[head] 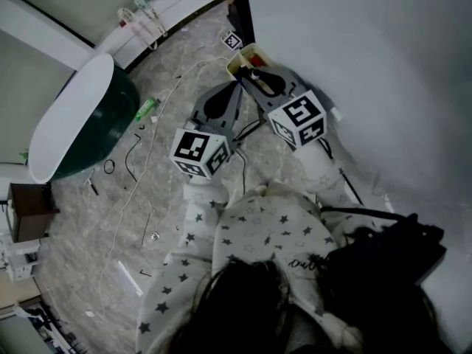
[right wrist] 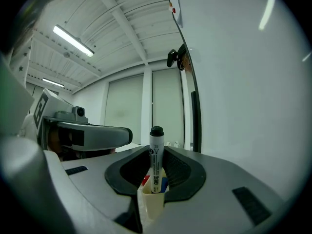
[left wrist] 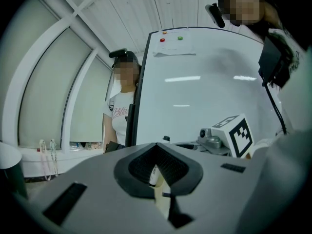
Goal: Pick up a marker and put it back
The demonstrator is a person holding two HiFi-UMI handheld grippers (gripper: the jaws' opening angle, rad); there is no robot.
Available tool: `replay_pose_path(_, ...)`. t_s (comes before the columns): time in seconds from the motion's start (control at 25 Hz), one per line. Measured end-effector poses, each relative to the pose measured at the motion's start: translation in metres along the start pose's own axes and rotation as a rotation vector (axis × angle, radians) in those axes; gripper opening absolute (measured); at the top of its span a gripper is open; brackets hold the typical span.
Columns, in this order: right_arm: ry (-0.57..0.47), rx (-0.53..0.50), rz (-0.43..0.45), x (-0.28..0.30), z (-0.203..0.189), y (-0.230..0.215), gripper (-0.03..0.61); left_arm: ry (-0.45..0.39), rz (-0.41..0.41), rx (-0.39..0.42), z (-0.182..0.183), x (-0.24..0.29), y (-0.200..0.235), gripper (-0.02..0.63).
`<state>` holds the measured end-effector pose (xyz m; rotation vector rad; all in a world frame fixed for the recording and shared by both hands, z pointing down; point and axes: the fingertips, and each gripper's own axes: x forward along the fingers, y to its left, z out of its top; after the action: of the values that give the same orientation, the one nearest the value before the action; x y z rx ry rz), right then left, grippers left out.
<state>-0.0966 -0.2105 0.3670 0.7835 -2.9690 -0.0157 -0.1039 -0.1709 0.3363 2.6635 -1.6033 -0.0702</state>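
Note:
A white marker (right wrist: 156,155) with a black cap stands upright between the black pads of my right gripper (right wrist: 156,172). Its lower end sits in a cream holder cup (right wrist: 152,204). The right gripper is shut on it. Red (right wrist: 145,180) and blue (right wrist: 164,183) marker ends show in the cup beside it. In the head view the cup (head: 243,54) hangs at the whiteboard's (head: 354,65) edge, with the right gripper (head: 256,76) just below it. My left gripper (head: 234,85) hovers close beside it, jaws together and empty. Through its slit the cup (left wrist: 162,195) shows.
A round table (head: 74,116) with a white top and green base stands to the left. Cables and a green bottle (head: 146,109) lie on the marble floor. A brown box (head: 29,209) sits at the left edge. A second person (left wrist: 122,111) stands behind the whiteboard (left wrist: 204,91).

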Motion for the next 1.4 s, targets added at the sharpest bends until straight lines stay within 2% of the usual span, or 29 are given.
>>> replay_pose_path(0.44,0.055,-0.034,-0.009,0.002,-0.016,0.004,0.083,0.017,-0.006,-0.013,-0.008,0.004,0.001,0.0)
replay_pose_path(0.96,0.016,-0.026,-0.022,0.001,-0.014,0.002,0.083,0.026,-0.02,-0.02,-0.015,0.007,0.002,0.0)
replay_pose_path(1.4,-0.064,-0.01,0.026,-0.01,0.023,0.016,0.084,-0.023,-0.019,-0.019,0.012,-0.008,0.002,0.0)
